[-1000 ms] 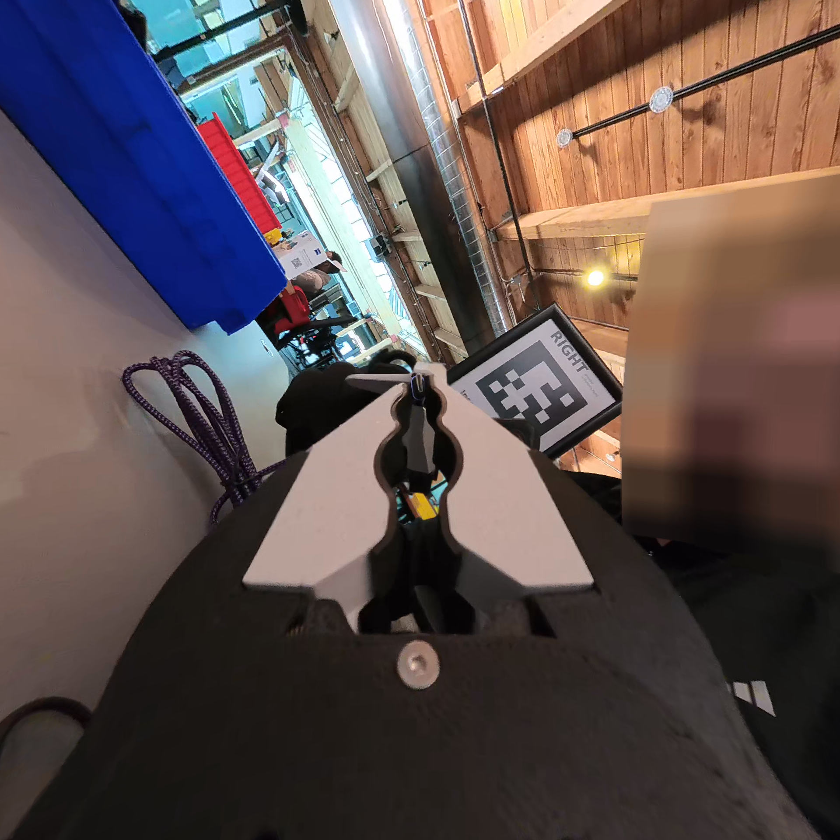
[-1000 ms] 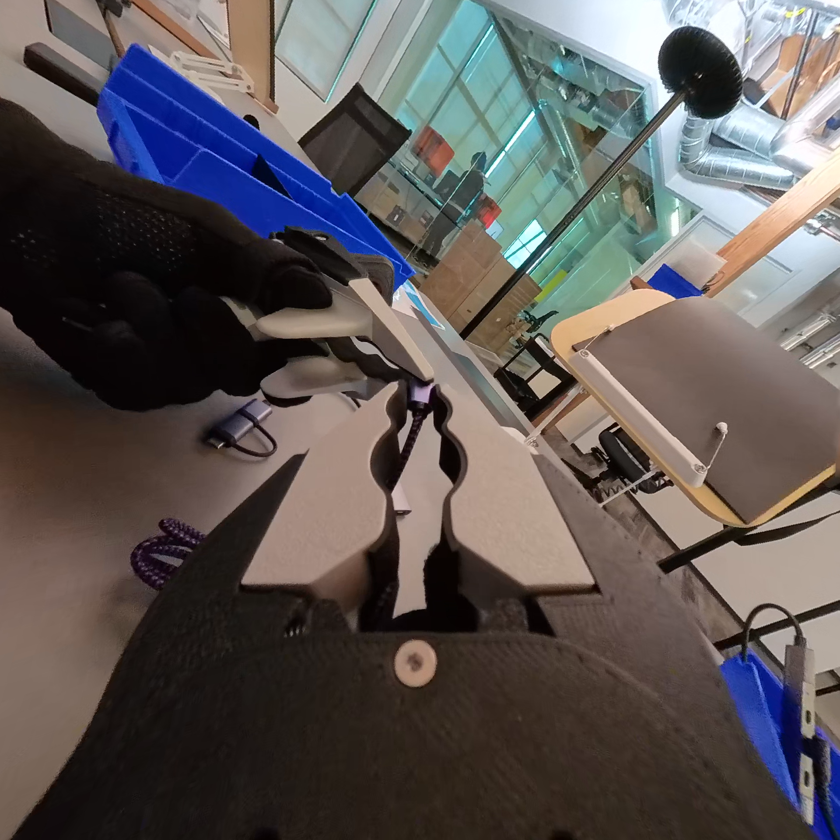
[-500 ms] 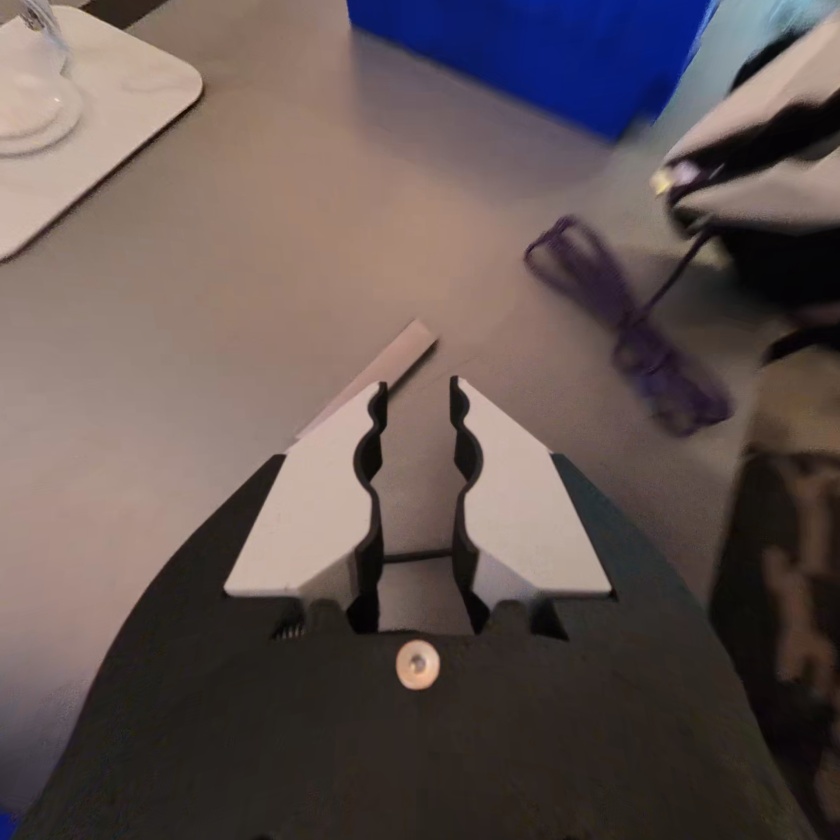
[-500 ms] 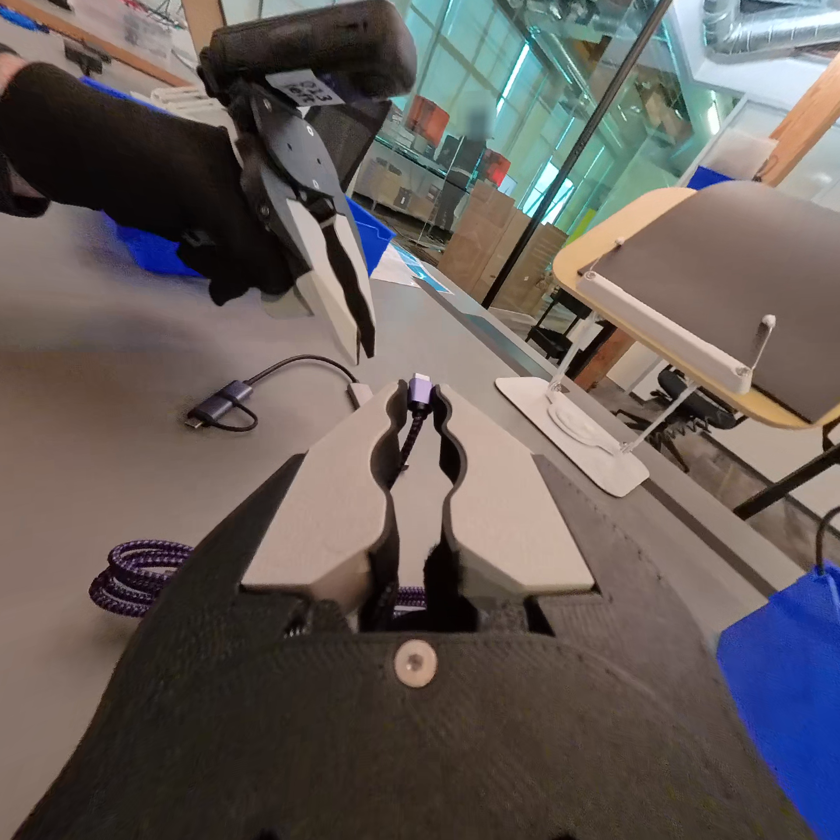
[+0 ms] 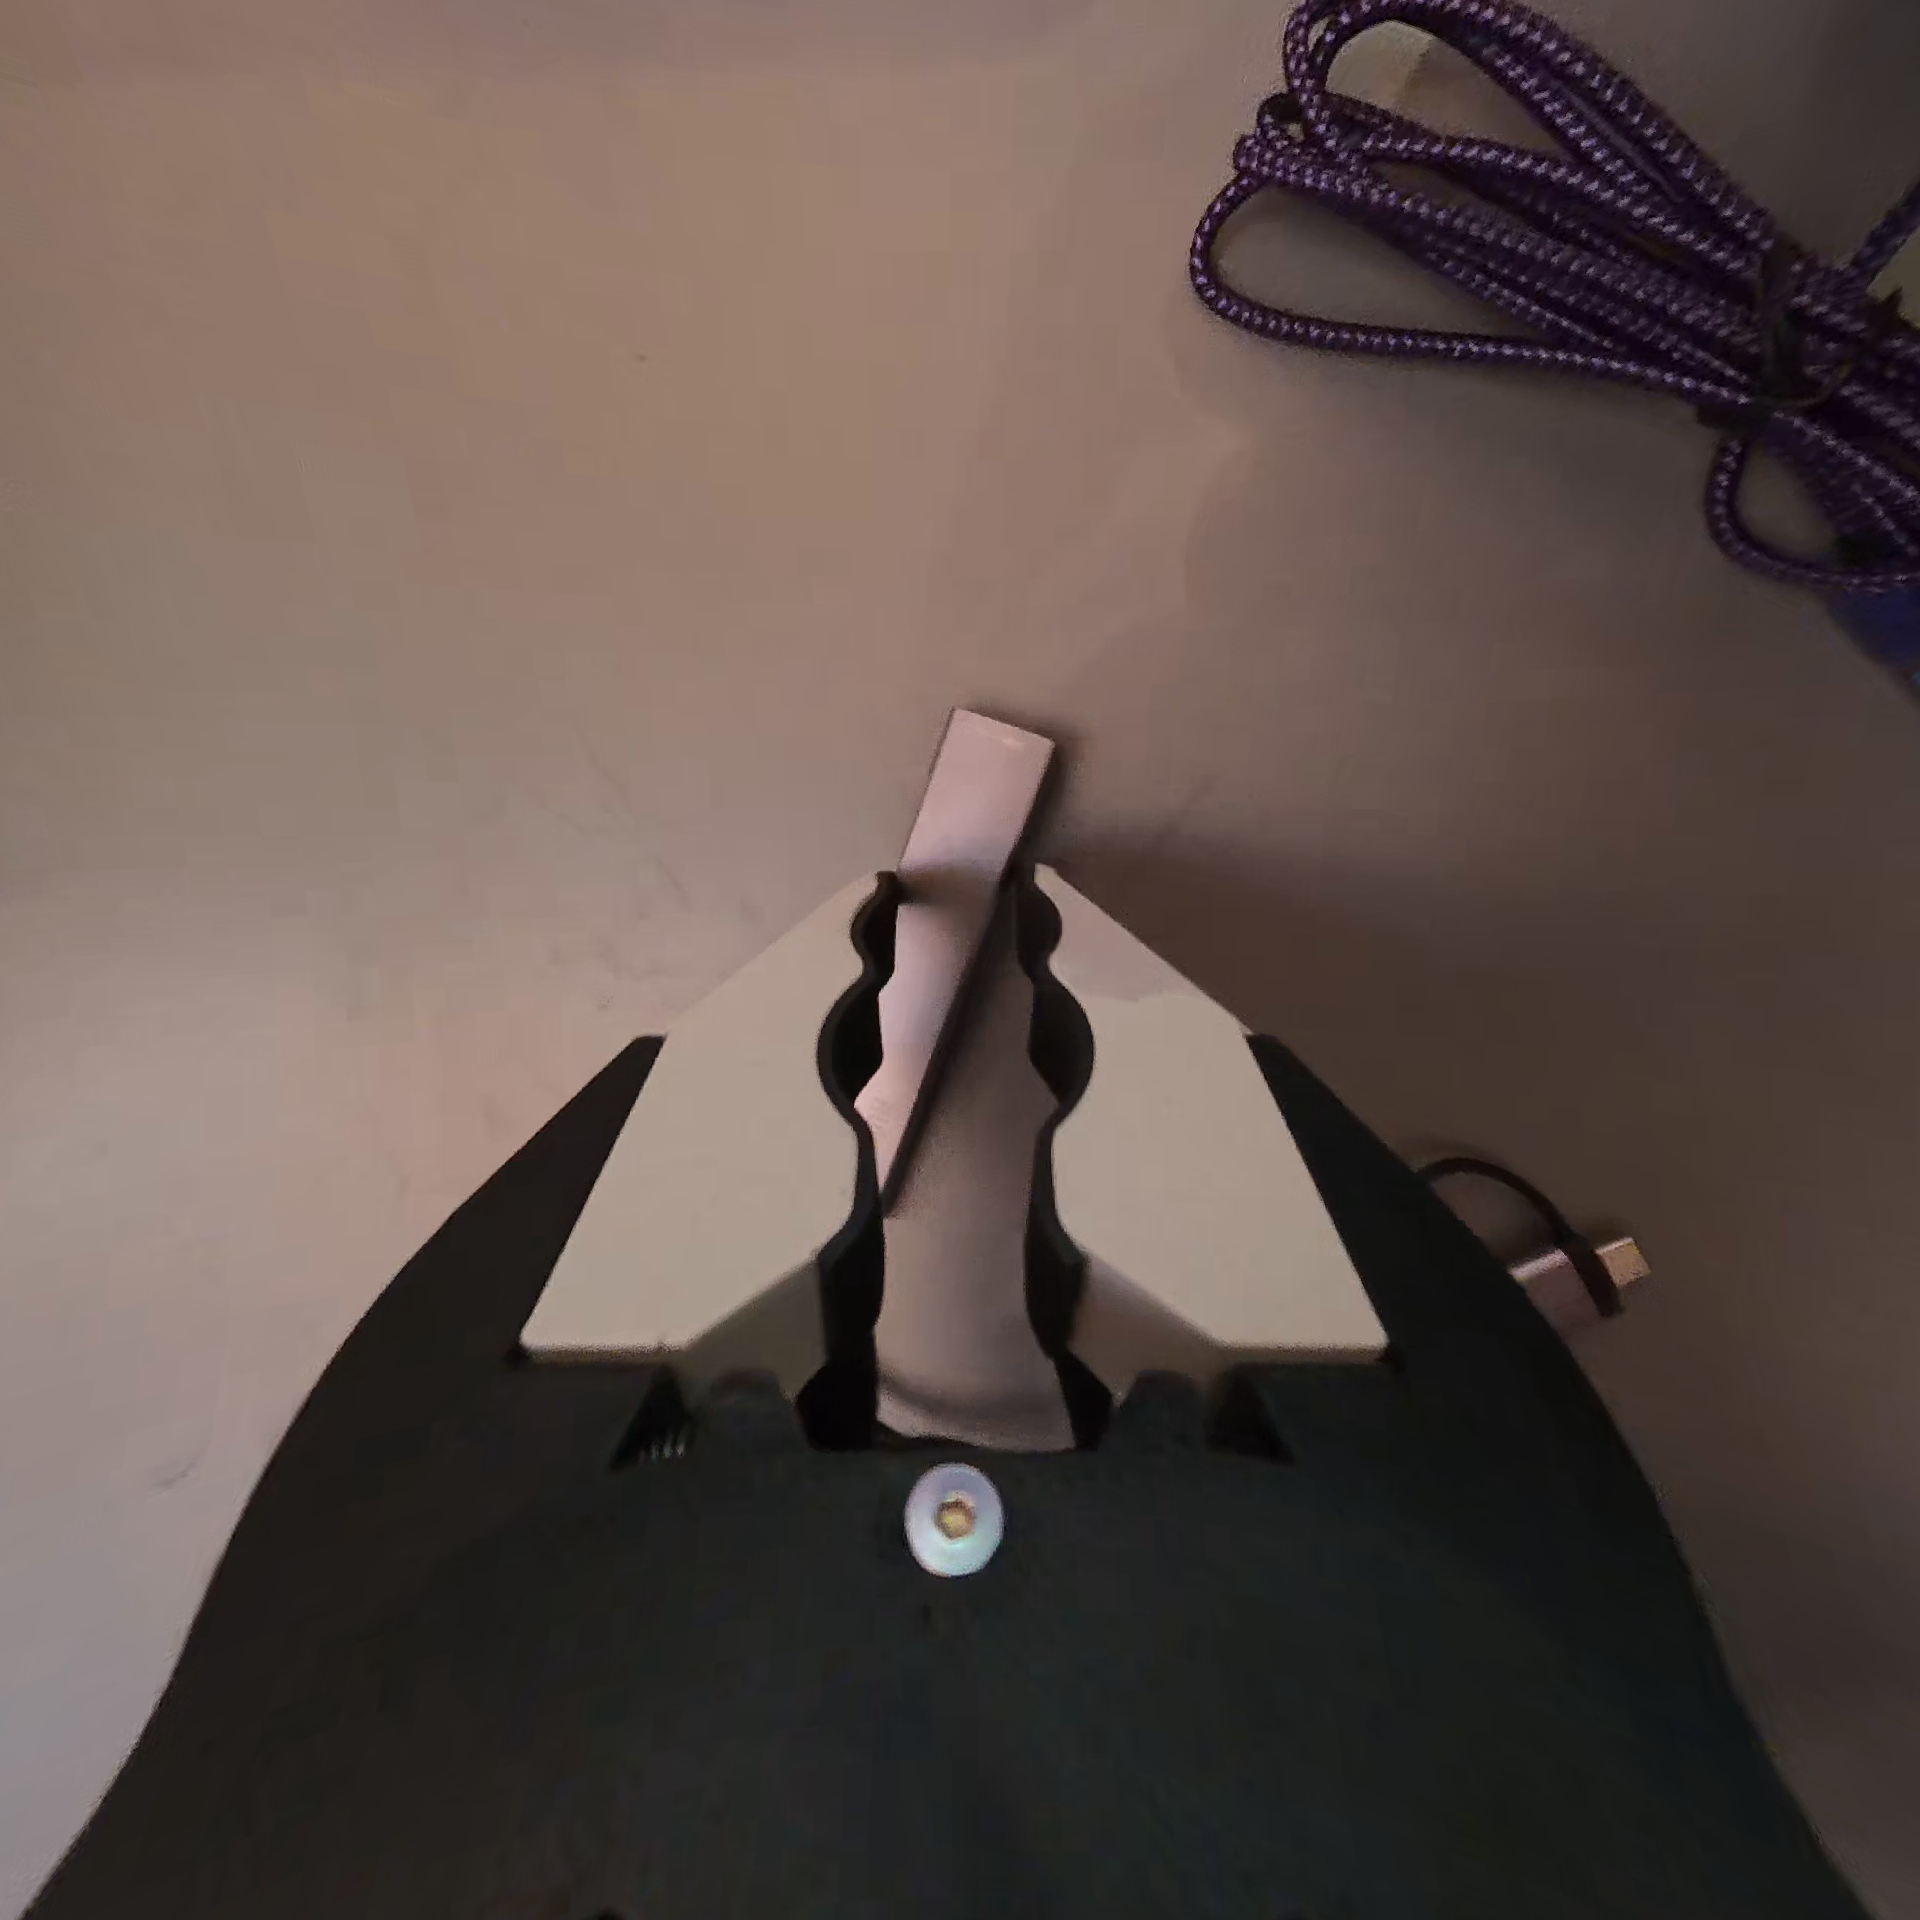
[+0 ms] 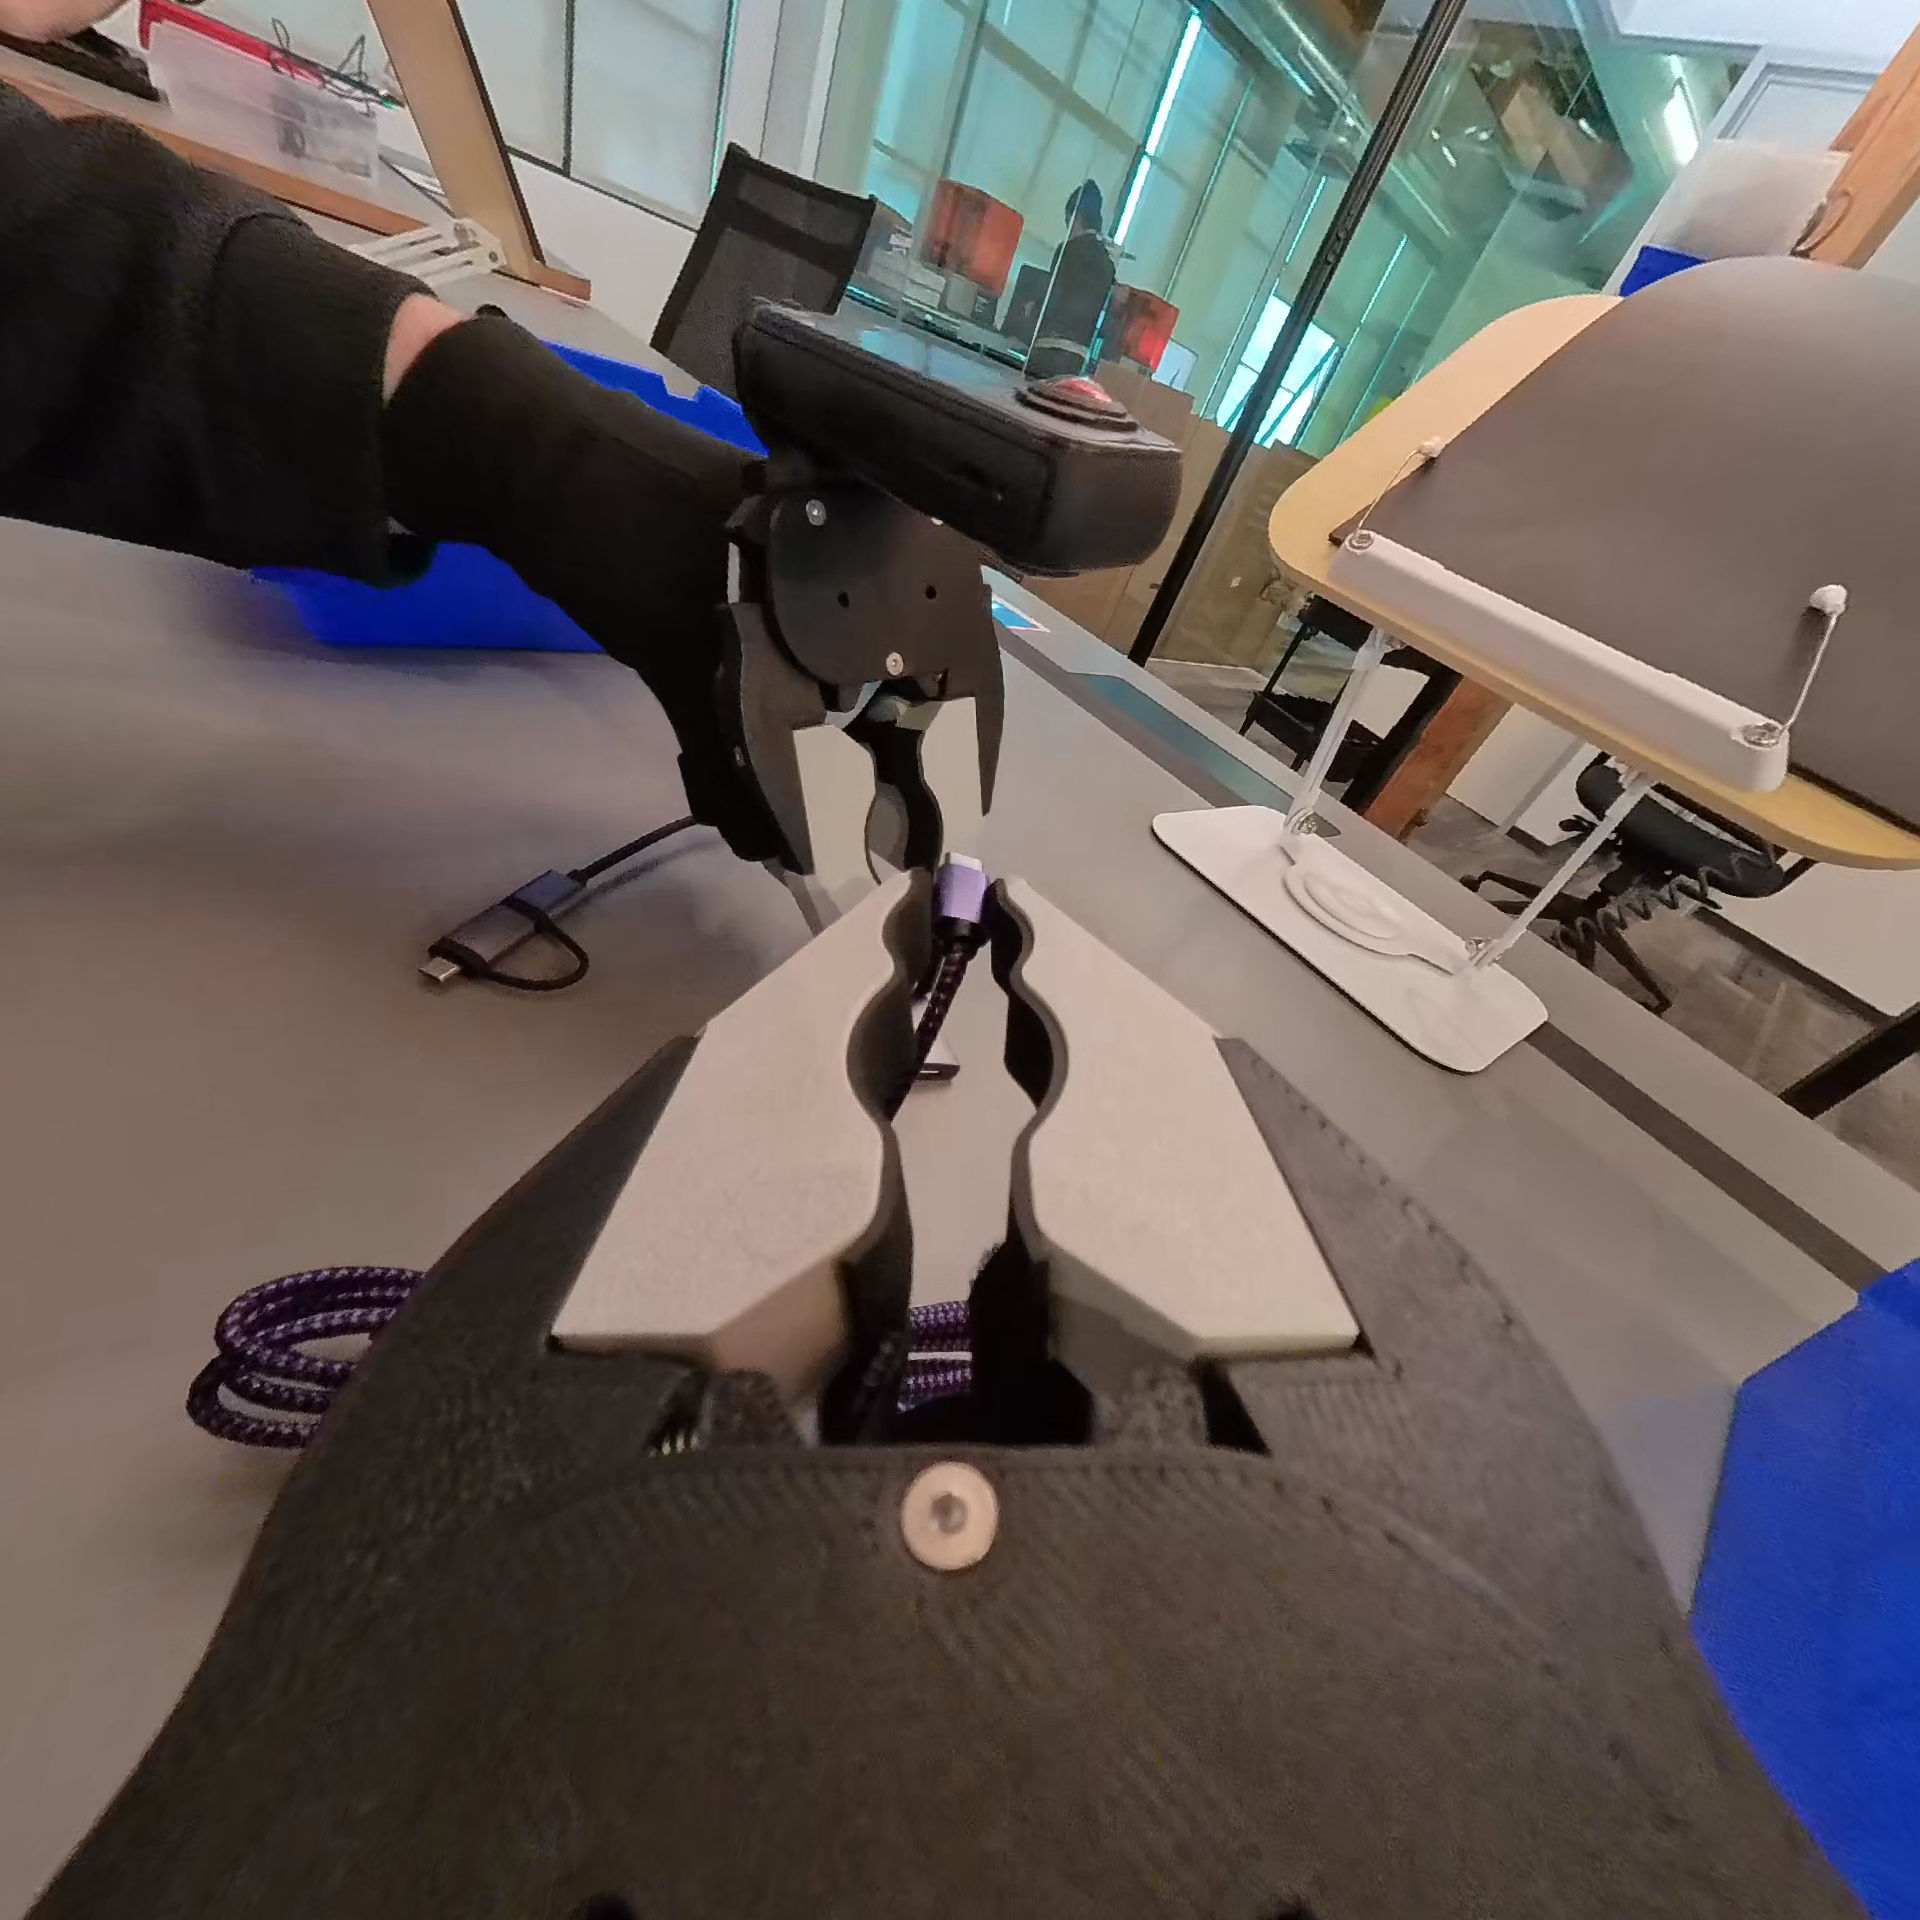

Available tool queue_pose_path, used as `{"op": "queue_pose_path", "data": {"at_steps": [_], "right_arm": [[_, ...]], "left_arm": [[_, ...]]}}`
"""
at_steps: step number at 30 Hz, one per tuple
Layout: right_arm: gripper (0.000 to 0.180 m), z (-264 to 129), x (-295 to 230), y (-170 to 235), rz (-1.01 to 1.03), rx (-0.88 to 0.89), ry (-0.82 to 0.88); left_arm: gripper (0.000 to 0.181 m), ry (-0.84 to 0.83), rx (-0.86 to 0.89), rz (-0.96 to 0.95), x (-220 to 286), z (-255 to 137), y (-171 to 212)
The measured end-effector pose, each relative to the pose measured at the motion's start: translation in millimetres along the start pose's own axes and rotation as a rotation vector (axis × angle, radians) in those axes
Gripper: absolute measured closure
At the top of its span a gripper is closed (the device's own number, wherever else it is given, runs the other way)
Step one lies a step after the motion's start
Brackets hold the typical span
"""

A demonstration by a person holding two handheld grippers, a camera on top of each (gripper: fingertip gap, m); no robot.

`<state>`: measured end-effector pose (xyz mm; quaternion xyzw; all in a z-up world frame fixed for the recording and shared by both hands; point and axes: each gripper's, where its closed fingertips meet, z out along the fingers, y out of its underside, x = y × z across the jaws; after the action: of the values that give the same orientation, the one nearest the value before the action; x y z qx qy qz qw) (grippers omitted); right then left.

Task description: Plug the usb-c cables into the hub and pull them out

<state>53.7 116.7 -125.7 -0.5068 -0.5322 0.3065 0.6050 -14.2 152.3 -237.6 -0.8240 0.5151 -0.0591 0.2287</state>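
We've swung the left gripper (image 5: 956,883) down over the hub (image 5: 977,821) on the table (image 5: 416,416), jaws open astride it, not clamped (yet); right gripper (image 6: 951,894) stays pinched on the purple plug (image 6: 958,891), unplugged, near the hub

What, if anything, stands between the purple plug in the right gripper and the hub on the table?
Only the left gripper, which stands over the hub just beyond the plug. In the left wrist view one end of the hub sticks out bare past its fingertips. The ports cannot be seen.
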Motion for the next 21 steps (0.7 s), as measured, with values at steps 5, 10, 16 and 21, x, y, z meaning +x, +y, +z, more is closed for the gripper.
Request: {"op": "queue_pose_path", "data": {"at_steps": [5,10,16,21], "right_arm": [[0.172,0.4,-0.2,1.0,0.011,0.000,-0.011],[0.172,0.9,-0.6,2.3,0.019,-0.005,-0.017],[0.171,3.4,-2.3,7.9,0.022,-0.032,-0.038],[0.172,11.6,-13.3,20.8,0.001,-0.101,-0.112]], "left_arm": [[0.144,0.006,0.045,-0.003,-3.4,0.6,-4.0],[0.151,0.102,0.031,0.013,5.2,9.4,-8.7],[0.159,0.139,0.009,0.075,12.1,8.3,-8.6],[0.160,0.159,0.146,0.060,24.2,-15.7,-12.1]]}}
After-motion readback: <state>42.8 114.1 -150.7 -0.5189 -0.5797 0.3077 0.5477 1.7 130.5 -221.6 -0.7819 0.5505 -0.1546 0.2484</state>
